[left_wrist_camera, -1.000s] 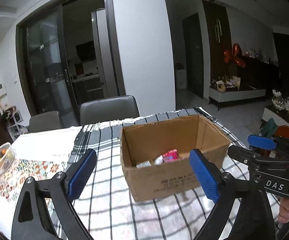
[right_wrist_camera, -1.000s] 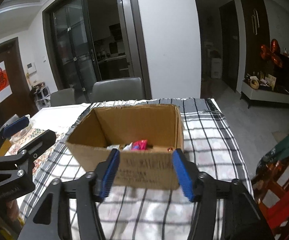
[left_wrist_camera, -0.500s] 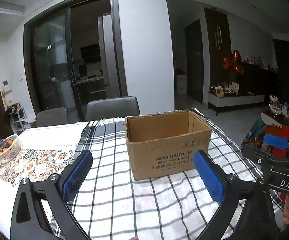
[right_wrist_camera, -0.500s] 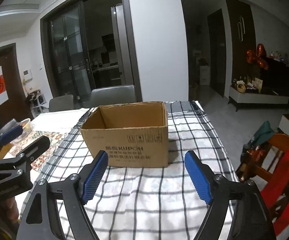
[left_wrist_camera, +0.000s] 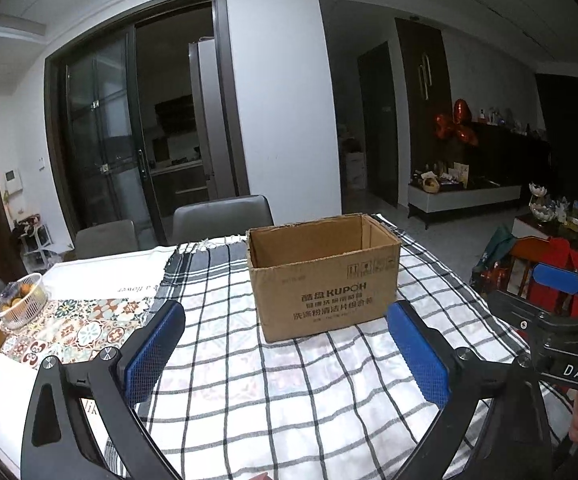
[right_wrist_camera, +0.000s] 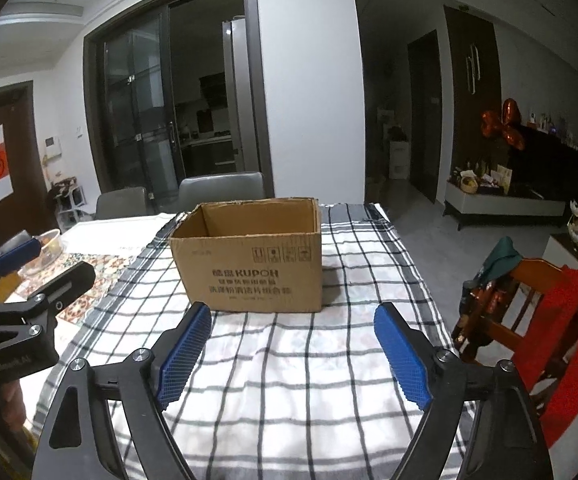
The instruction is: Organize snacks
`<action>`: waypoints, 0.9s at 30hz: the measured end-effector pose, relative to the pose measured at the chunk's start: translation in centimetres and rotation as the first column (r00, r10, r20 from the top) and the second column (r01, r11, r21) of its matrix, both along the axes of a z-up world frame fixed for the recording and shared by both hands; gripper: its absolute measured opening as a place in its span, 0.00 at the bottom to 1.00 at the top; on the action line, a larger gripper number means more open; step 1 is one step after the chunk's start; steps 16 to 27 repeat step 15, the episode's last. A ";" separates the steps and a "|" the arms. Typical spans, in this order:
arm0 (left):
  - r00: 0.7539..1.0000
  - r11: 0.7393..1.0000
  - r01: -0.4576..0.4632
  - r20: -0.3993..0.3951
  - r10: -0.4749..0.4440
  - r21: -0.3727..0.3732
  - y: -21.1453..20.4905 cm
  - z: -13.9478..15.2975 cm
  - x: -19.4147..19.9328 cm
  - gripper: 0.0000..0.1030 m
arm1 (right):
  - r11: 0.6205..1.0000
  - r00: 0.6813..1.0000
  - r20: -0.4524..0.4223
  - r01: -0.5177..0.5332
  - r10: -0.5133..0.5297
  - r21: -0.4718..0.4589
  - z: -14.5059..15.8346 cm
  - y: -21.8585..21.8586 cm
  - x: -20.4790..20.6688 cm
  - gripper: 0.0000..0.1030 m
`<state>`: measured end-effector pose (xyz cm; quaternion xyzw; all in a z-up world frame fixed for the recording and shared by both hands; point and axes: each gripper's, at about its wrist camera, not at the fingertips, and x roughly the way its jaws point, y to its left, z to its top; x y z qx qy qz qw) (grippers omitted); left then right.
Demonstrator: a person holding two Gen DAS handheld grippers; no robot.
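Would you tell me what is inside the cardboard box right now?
Only the bare inner walls of the cardboard box show; its near wall hides the bottom, so any contents cannot be seen.

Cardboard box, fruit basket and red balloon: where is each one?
cardboard box (right_wrist_camera: 251, 276), right wrist view, printed front wall.
fruit basket (left_wrist_camera: 29, 306), left wrist view, white wire side.
red balloon (right_wrist_camera: 505, 126), right wrist view, its middle.

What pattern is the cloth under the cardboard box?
White cloth with a black-and-grey check, clearest in the right wrist view beneath the cardboard box.

Open brown cardboard box (left_wrist_camera: 323, 280) upright on checked tablecloth (left_wrist_camera: 249, 380)
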<state>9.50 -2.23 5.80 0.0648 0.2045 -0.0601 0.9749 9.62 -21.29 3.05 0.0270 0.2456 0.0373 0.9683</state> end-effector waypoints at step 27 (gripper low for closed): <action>1.000 1.000 -0.009 0.002 0.009 -0.014 0.4 0.0 -1.4 1.00 | 1.000 1.000 0.006 -0.024 0.024 0.009 0.0 0.6 -1.4 0.82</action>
